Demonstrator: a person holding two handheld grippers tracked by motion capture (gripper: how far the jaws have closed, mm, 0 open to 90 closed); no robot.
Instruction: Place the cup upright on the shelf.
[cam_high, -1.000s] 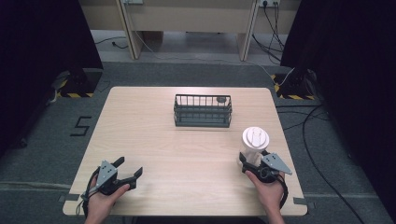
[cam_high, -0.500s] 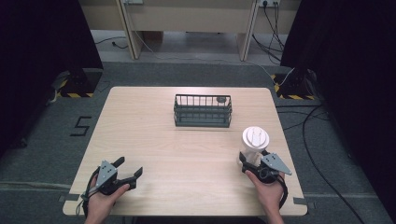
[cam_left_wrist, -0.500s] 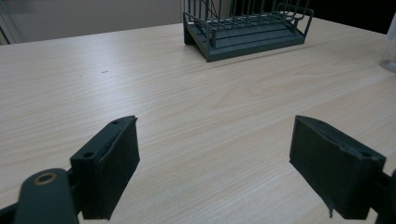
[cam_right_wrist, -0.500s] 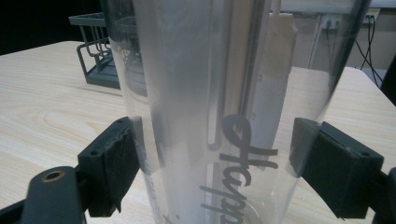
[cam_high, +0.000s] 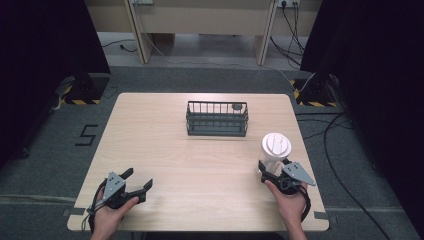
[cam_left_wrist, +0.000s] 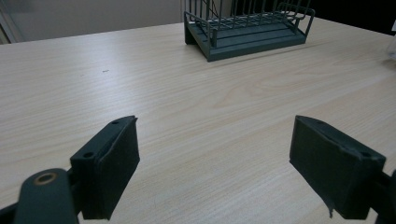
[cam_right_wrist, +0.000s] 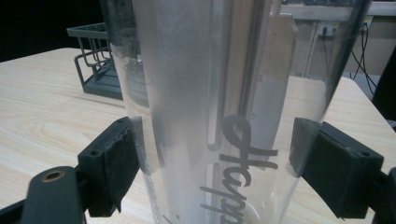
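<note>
step in hand: i am bringing the right hand-held gripper (cam_high: 268, 169) around the tall clear plastic tumbler with the white lid (cam_high: 274, 150), judging this to be the start of a pick-up, probably toward the dark grey wire basket (cam_high: 217, 119).

how i am doing it well: i am keeping the jaws level and low on the wall, centring the tumbler between them before closing. the left pad (cam_right_wrist: 122, 156) is looking as if it is already touching the plastic, while the right pad (cam_right_wrist: 322, 161) is standing just clear, so i am judging that a small shift sideways would even the squeeze. i am planning a gentle close, since thin clear plastic may flex or slip, and a straight lift so the tall body is not tipping.

right hand-held gripper: jaws spread wide on either side of the tumbler, not yet gripping it.

left hand-held gripper (cam_high: 136, 183): jaws wide apart, holding nothing, resting low at the near left of the pale wooden bench (cam_high: 165, 145).

item, tumbler: standing upright near the right edge of the bench, nearer to me than the basket and apart from it. wall transparent and slightly frosted, with grey script lettering (cam_right_wrist: 240, 161) running up its side. lid white, round and domed. a white inner part is showing through the wall; i cannot tell what it is.
</note>
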